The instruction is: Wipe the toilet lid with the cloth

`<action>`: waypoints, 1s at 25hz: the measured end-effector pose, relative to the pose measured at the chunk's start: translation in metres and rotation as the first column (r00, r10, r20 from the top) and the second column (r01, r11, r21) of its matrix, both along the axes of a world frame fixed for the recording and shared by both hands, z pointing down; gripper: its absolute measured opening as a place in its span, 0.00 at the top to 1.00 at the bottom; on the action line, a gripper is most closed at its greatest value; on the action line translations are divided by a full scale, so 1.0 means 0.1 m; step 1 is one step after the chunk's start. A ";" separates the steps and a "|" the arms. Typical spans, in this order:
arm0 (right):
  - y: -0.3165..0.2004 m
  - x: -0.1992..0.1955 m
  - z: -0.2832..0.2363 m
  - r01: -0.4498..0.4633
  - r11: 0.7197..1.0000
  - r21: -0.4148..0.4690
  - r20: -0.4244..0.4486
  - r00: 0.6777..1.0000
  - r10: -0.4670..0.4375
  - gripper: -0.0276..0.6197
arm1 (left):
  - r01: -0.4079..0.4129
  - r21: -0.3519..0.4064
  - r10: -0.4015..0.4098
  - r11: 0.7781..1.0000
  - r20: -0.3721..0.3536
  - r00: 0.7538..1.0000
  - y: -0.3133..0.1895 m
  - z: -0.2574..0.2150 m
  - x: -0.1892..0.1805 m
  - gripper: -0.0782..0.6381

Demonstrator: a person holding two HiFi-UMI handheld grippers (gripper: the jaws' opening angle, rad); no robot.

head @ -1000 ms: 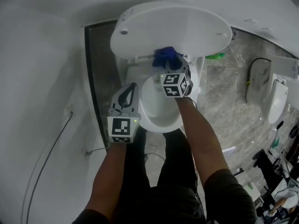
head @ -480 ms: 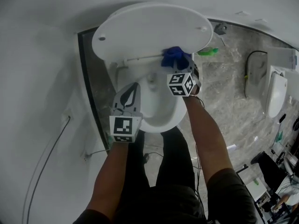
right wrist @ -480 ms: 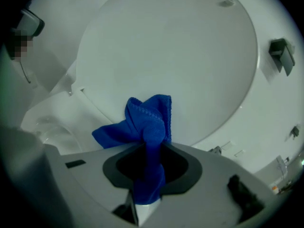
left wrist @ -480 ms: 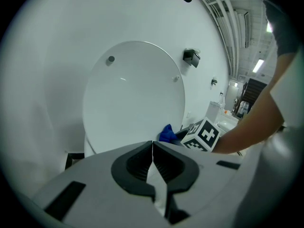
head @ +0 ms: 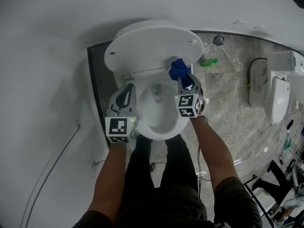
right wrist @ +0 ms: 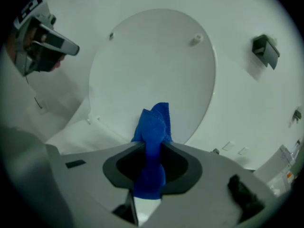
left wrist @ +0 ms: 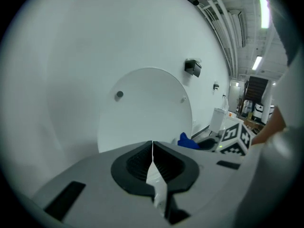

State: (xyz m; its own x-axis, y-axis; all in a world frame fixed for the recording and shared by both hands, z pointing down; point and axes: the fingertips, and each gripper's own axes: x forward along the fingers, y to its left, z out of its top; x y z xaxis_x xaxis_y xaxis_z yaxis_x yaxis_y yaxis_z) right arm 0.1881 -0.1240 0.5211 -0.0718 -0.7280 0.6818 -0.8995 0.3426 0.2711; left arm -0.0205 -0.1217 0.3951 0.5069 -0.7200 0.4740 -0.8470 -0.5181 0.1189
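A white toilet lid (head: pixel 152 49) stands raised and open. The right gripper (right wrist: pixel 153 152) has its jaws closed tight on a bunched blue cloth (right wrist: pixel 154 127), which is held against the lid's lower right edge. The left gripper (left wrist: pixel 152 151), its jaws pressed fully together with nothing between them, hovers below the lid's left half, apart from it.

Left gripper (head: pixel 128 88) — moulded grey plastic body, black ribbed jaws, a white cube with black square markers (head: pixel 118 128) at the rear. Right gripper (head: pixel 183 78) — same grey build and black jaws, a matching marker cube (head: pixel 188 106). Person's clothing: dark short sleeves (head: pixel 232 190), black trousers (head: pixel 156 175).
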 end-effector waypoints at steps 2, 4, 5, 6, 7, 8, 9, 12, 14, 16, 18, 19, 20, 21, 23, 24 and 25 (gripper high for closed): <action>0.09 -0.08 -0.33 -0.019 0.999 0.045 0.075 0.997 0.015 0.82 | 0.008 0.042 -0.009 0.999 0.010 1.000 -0.17 -0.17 -0.09 0.87; 0.22 -0.14 -0.65 -0.043 0.996 0.082 0.148 0.989 0.030 0.82 | 0.018 0.090 -0.020 0.996 0.020 1.000 -0.36 -0.40 -0.18 0.87; 0.30 -0.17 -0.80 -0.055 0.994 0.094 0.180 0.983 0.038 0.82 | 0.030 0.120 -0.033 0.992 0.027 0.999 -0.46 -0.53 -0.24 0.87; 0.38 -0.21 -0.91 -0.068 0.993 0.100 0.208 0.977 0.046 0.82 | 0.043 0.153 -0.049 0.987 0.035 0.998 -0.55 -0.67 -0.29 0.86; 0.46 -0.24 -0.99 -0.079 0.992 0.101 0.229 0.972 0.054 0.82 | 0.051 0.183 -0.060 0.982 0.042 0.997 -0.64 -0.80 -0.34 0.80; 0.55 -0.27 -1.04 -0.086 0.991 0.099 0.244 0.968 0.060 0.82 | 0.047 0.207 -0.059 0.977 0.048 0.997 -0.72 -0.91 -0.36 0.71; 0.63 -0.32 -1.07 -0.088 0.992 0.094 0.254 0.965 0.062 0.82 | 0.033 0.226 -0.047 0.974 0.053 0.997 -0.79 -1.00 -0.37 0.67; 0.83 -0.46 -1.11 -0.097 0.993 0.070 0.287 0.955 0.073 0.82 | -0.067 0.253 0.042 0.965 0.102 0.994 -0.99 -1.14 -0.28 0.65; 0.92 -0.55 -1.19 -0.140 0.989 0.051 0.349 0.930 0.114 0.82 | -0.183 0.244 0.137 0.952 0.194 0.971 -1.11 -1.12 -0.17 0.65; 1.00 -0.72 -1.33 -0.177 0.983 0.041 0.422 0.895 0.144 0.82 | -0.277 0.218 0.212 0.936 0.279 0.936 -1.20 -1.03 -0.11 0.65; 1.09 -0.98 -1.49 -0.189 0.981 0.048 0.479 0.866 0.143 0.82 | -0.318 0.177 0.259 0.931 0.293 0.920 -1.27 -0.90 -0.13 0.65; 1.12 -1.10 -1.56 -0.197 0.979 0.051 0.504 0.852 0.145 0.82 | -0.336 0.149 0.286 0.930 0.281 0.916 -1.30 -0.84 -0.13 0.65; 1.15 -1.21 -1.61 -0.207 0.977 0.051 0.523 0.839 0.150 0.82 | -0.361 0.120 0.320 0.925 0.268 0.909 -1.31 -0.79 -0.13 0.65; 1.17 -1.30 -1.65 -0.217 0.975 0.051 0.535 0.830 0.156 0.82 | -0.392 0.095 0.358 0.915 0.259 0.897 -1.29 -0.75 -0.12 0.65; 1.21 -1.42 -1.69 -0.234 0.971 0.052 0.547 0.820 0.168 0.82 | -0.446 0.081 0.412 0.891 0.267 0.871 -1.24 -0.73 -0.09 0.66; 1.24 -1.45 -1.70 -0.242 0.969 0.053 0.546 0.819 0.175 0.82 | -0.460 0.088 0.423 0.883 0.274 0.864 -1.22 -0.73 -0.08 0.67; 1.27 -1.46 -1.71 -0.251 0.966 0.055 0.544 0.819 0.182 0.82 | -0.464 0.098 0.425 0.880 0.271 0.864 -1.19 -0.74 -0.09 0.68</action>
State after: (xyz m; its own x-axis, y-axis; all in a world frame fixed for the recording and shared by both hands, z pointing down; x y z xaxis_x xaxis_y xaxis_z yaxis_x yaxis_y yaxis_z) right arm 0.0420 0.0025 0.3502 -0.2277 -0.8403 0.4921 -0.9627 0.1184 -0.2432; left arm -0.0293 -0.2403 0.3212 0.6788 -0.5177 0.5208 -0.5143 -0.8414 -0.1661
